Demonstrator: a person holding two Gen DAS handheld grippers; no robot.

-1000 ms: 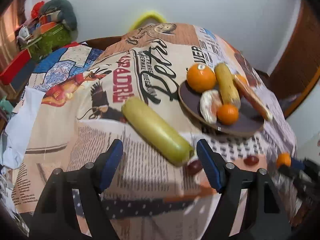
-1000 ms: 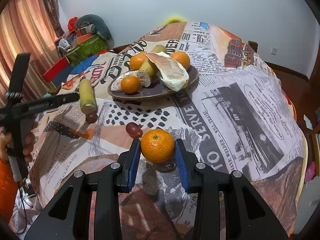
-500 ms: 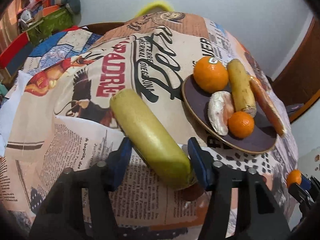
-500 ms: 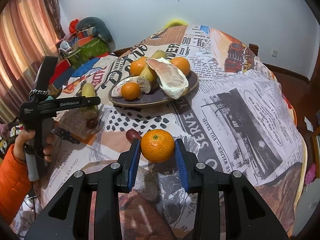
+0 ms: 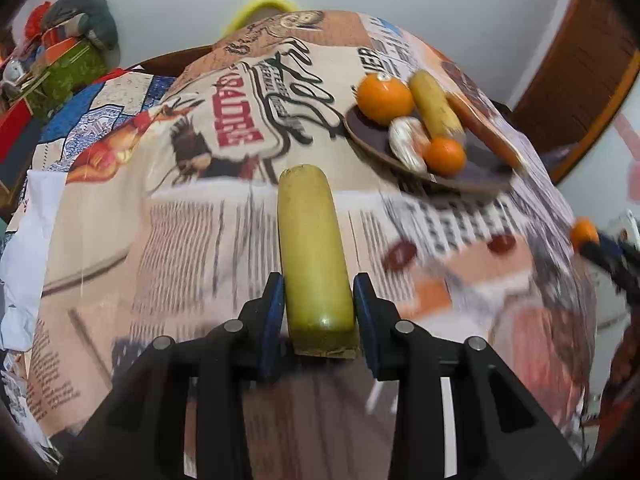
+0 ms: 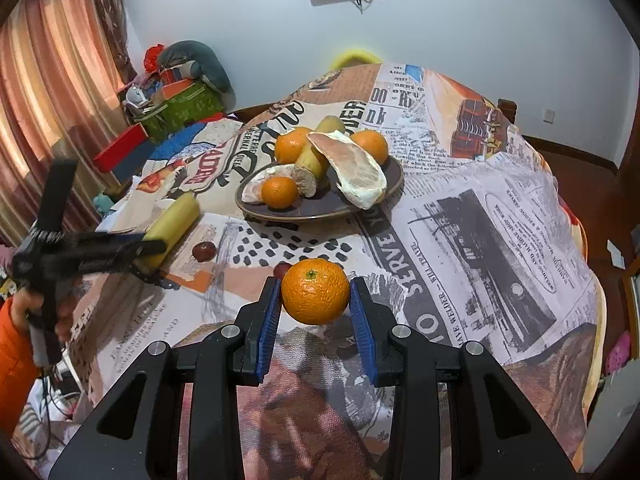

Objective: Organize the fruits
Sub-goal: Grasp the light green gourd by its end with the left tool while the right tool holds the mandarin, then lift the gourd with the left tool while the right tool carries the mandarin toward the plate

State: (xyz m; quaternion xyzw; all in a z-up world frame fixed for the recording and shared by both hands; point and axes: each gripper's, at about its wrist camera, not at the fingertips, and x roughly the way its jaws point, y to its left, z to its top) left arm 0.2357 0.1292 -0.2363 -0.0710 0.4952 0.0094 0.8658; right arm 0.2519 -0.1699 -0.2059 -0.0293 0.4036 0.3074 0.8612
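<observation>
My left gripper point(image 5: 318, 312) is shut on a long yellow-green fruit point(image 5: 310, 248) and holds it lengthwise above the table; it also shows in the right wrist view point(image 6: 172, 224). My right gripper point(image 6: 316, 308) is shut on an orange point(image 6: 315, 290) and holds it above the table. A dark plate point(image 6: 360, 196) at the table's middle carries oranges, a banana, a peeled citrus piece and a pomelo segment; it shows too in the left wrist view point(image 5: 484, 172). Two dark red fruits point(image 5: 402, 254) point(image 5: 502, 243) lie on the cloth before the plate.
A newspaper-print cloth point(image 6: 480, 220) covers the round table. Boxes and a stuffed toy point(image 6: 180, 92) pile up at the back left by curtains point(image 6: 48, 100). A yellow chair back point(image 6: 354, 58) stands behind the table. The floor point(image 6: 580, 168) lies to the right.
My left gripper closed in around the yellow-green fruit, shut on it and lifted it, so it now points straight ahead. My right gripper holds the orange much as before.
</observation>
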